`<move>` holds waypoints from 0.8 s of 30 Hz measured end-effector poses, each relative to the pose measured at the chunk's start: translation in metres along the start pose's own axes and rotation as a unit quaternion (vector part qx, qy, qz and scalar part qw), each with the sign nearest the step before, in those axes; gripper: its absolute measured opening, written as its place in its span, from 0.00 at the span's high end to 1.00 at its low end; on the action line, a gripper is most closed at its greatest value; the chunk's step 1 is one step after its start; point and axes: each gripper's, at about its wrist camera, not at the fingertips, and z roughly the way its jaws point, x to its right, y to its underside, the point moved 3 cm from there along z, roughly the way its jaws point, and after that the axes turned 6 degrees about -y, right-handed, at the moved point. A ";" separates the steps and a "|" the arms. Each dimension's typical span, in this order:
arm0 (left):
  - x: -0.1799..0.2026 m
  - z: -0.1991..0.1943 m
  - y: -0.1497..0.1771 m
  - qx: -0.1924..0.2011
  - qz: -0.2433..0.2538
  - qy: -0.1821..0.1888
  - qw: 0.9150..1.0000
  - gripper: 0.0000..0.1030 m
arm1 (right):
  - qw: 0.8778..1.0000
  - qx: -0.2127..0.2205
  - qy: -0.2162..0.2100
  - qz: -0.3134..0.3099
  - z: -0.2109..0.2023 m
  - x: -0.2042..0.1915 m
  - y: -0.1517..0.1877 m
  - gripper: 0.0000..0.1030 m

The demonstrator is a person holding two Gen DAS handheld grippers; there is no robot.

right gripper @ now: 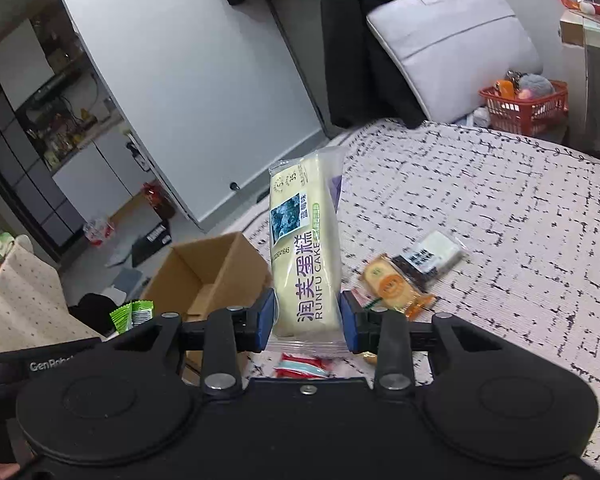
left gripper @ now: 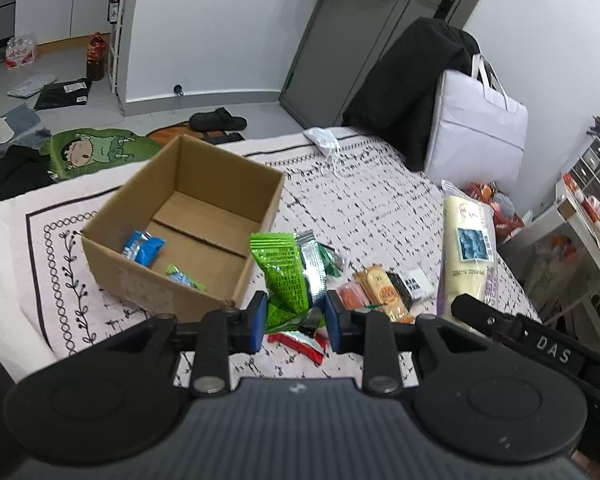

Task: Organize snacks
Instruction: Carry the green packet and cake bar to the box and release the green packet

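Note:
My left gripper (left gripper: 296, 322) is shut on green snack packets (left gripper: 284, 276) and a silver-green packet (left gripper: 314, 270), held above the patterned cloth just right of the open cardboard box (left gripper: 140, 276). The box holds a blue packet (left gripper: 144, 249) and a small green-blue packet (left gripper: 182, 277). My right gripper (right gripper: 307, 326) is shut on a pale yellow Runfu cake pack (right gripper: 304, 248), held upright; it also shows in the left wrist view (left gripper: 468, 248). On the cloth lie a red packet (left gripper: 300, 344), an orange biscuit pack (right gripper: 396, 286) and a black-and-white packet (right gripper: 430, 258).
The box (right gripper: 204, 276) is left of the right gripper. A black jacket (left gripper: 404, 92) and white bag (left gripper: 476, 128) stand at the bed's far end. A red basket (right gripper: 526, 106) and shelves (left gripper: 596, 176) are to the right. Slippers and clutter lie on the floor (left gripper: 218, 120).

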 end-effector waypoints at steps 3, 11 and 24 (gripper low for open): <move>-0.006 -0.002 -0.006 0.007 -0.007 -0.001 1.000 0.71 | 1.000 0.006 -0.005 -0.002 0.001 -0.008 0.000 0.67; -0.023 -0.005 -0.023 0.027 -0.020 -0.002 0.999 0.71 | 0.999 0.019 -0.024 -0.012 0.005 -0.033 0.001 0.67; -0.055 -0.001 -0.053 0.047 -0.045 0.006 0.998 0.71 | 0.998 0.034 -0.043 -0.007 0.029 -0.057 0.002 0.67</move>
